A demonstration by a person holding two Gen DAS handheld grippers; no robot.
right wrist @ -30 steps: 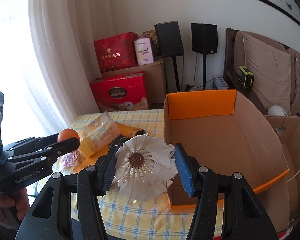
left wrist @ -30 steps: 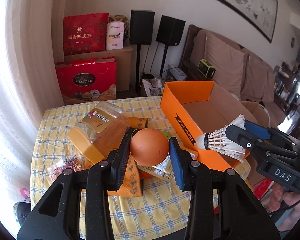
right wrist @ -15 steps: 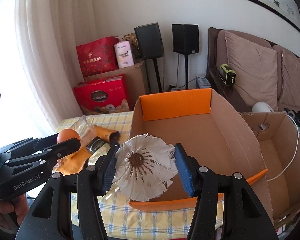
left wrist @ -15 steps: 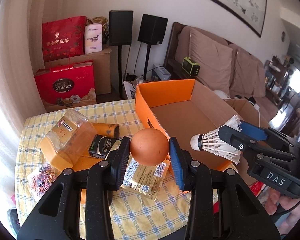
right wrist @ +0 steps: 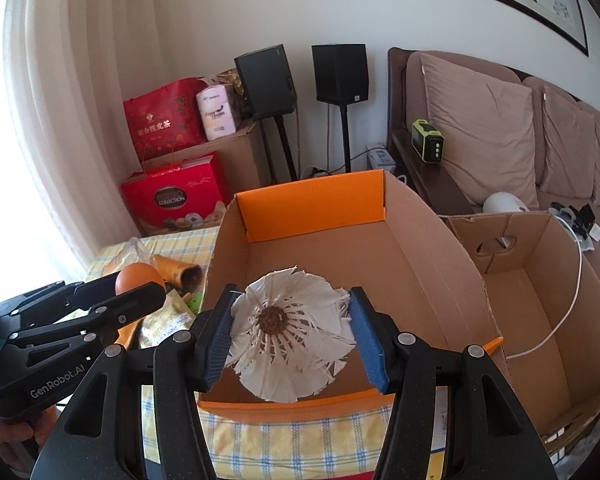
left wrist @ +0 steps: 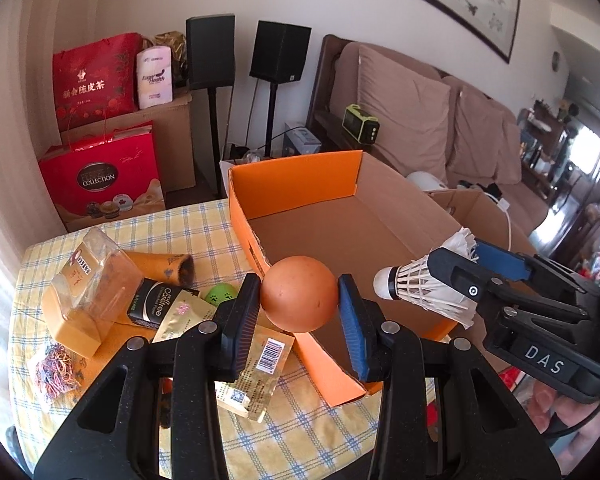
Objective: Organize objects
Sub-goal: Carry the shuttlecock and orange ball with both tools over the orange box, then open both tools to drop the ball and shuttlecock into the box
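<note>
My left gripper (left wrist: 299, 300) is shut on an orange ball (left wrist: 298, 298), held above the near left wall of the orange cardboard box (left wrist: 256, 240). My right gripper (right wrist: 290, 334) is shut on a white shuttlecock (right wrist: 288, 336), held over the box's near edge (right wrist: 300, 404). In the left wrist view the right gripper (left wrist: 448, 270) holds the shuttlecock (left wrist: 420, 284) at the box's right front. In the right wrist view the left gripper (right wrist: 140, 292) with the ball (right wrist: 138, 276) is left of the box. The box is empty inside.
On the checked tablecloth (left wrist: 204, 220) left of the box lie a clear bag with a yellow pack (left wrist: 88, 280), a black Carefree pack (left wrist: 160, 304), gold sachets (left wrist: 256, 368), a green ball (left wrist: 220, 294), a paper tube (left wrist: 168, 270) and rubber bands (left wrist: 56, 368). A second brown carton (right wrist: 540, 300) stands right.
Both grippers have moved right and forward toward the box, each keeping its object. The ball now hangs at the box's left wall and the shuttlecock over its near edge.
</note>
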